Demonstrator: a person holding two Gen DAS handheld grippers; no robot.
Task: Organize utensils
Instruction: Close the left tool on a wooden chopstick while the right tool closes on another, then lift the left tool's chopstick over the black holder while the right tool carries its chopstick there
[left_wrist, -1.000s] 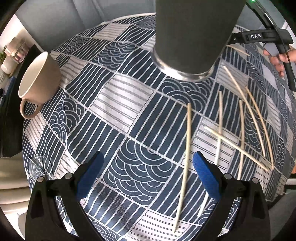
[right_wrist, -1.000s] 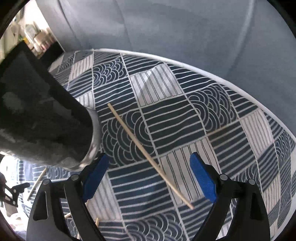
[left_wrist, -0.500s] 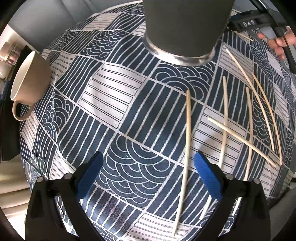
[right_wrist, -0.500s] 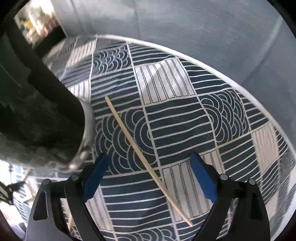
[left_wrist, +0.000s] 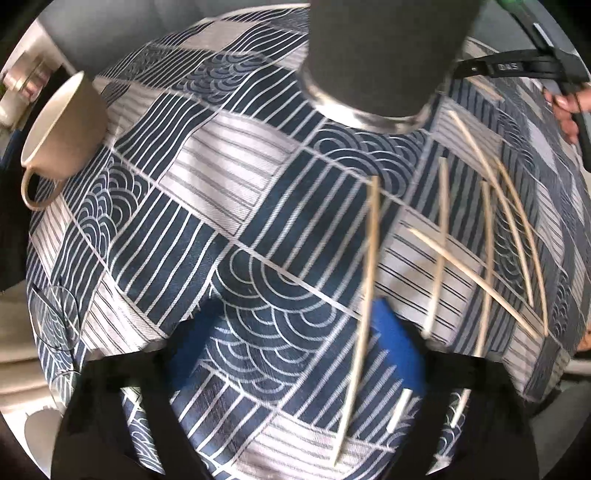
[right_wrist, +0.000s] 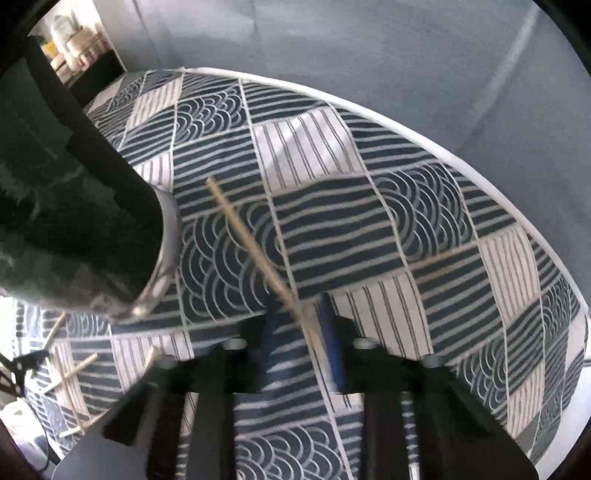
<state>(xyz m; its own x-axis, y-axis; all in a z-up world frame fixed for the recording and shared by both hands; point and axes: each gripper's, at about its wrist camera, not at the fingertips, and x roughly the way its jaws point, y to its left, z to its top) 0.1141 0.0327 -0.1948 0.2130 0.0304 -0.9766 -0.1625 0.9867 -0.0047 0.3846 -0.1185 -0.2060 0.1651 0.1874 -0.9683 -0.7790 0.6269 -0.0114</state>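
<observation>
Several pale wooden chopsticks (left_wrist: 487, 258) lie scattered on a blue-and-white patterned tablecloth (left_wrist: 207, 206). A tall dark holder (left_wrist: 380, 55) with a metal rim stands at the far side, and it also fills the left of the right wrist view (right_wrist: 74, 221). My left gripper (left_wrist: 291, 328) points down with its jaws closing. One chopstick (left_wrist: 369, 288) runs between them close to the right pad (left_wrist: 395, 343), and the pads are not pressing on it. My right gripper (right_wrist: 301, 332) has its jaws closing tight around a single slanted chopstick (right_wrist: 251, 243).
A beige mug (left_wrist: 62, 125) stands at the far left, and a clear glass (left_wrist: 55, 317) at the near left edge. The right gripper's body (left_wrist: 517, 68) and a hand (left_wrist: 565, 107) show beside the holder. The table's white rim (right_wrist: 406, 122) curves past, with grey floor beyond.
Both pairs of jaws have come inward. The right pair went from wide apart to nearly together around the slanted chopstick. The left pair narrowed partway beside the long chopstick.
</observation>
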